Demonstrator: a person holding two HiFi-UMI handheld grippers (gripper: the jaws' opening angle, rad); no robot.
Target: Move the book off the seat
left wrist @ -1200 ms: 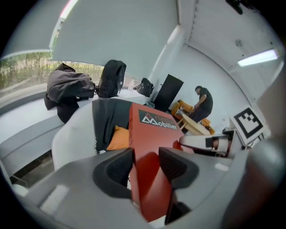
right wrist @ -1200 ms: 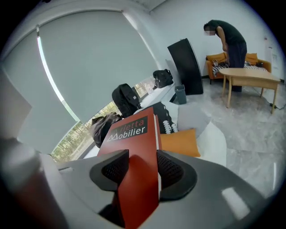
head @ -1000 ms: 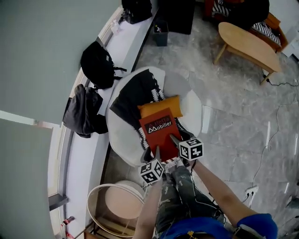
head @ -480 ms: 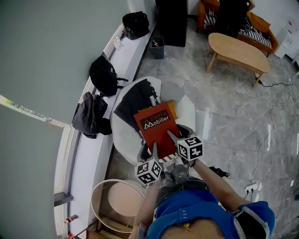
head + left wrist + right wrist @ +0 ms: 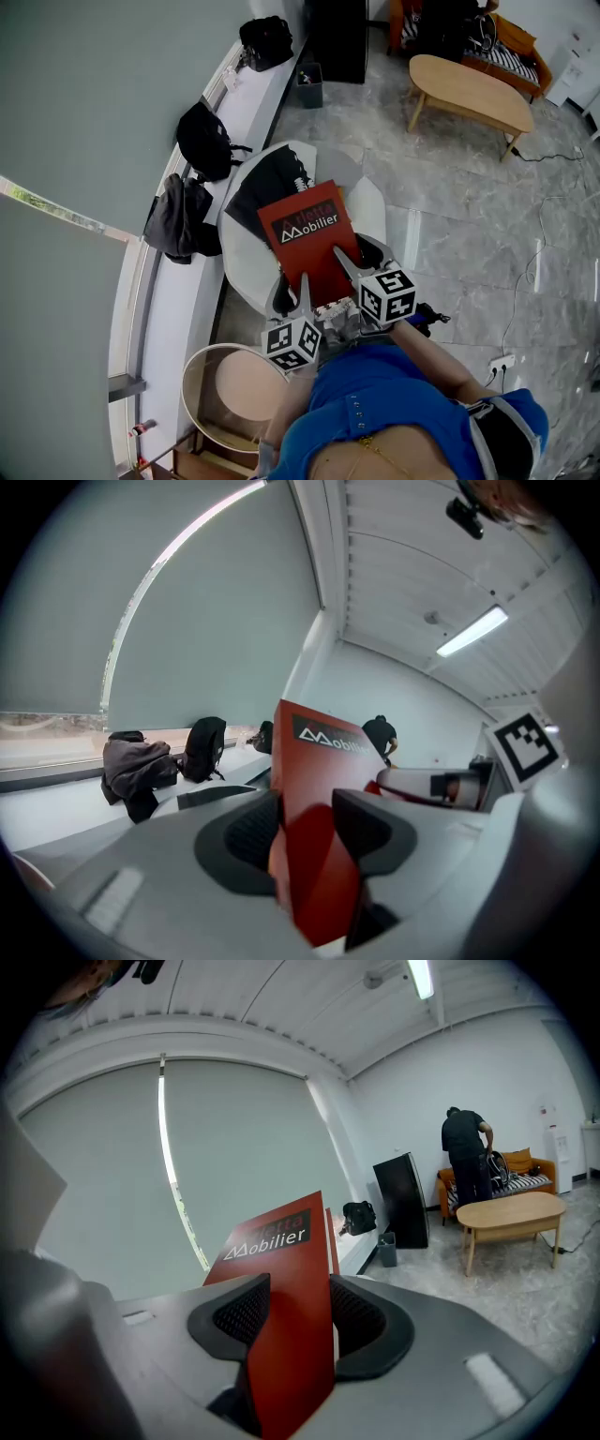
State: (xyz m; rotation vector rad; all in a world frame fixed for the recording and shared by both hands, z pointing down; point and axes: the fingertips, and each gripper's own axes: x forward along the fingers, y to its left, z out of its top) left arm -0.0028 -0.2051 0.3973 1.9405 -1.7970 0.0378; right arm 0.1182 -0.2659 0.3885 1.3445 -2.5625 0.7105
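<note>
Book (image 5: 307, 234) held in the air over the seat, both grippers clamped on its near end.

Nearest the person, the left gripper (image 5: 289, 291) pinches the near-left corner and the right gripper (image 5: 352, 253) the near-right edge, equally close. The book's long axis runs away from them, above the white seat (image 5: 239, 267); clearing it likely means carrying sideways.

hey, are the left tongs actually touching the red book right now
Touching. The left gripper view shows the left tongs closed on the red book, with one jaw pressed against each side of it and no gap.
</note>
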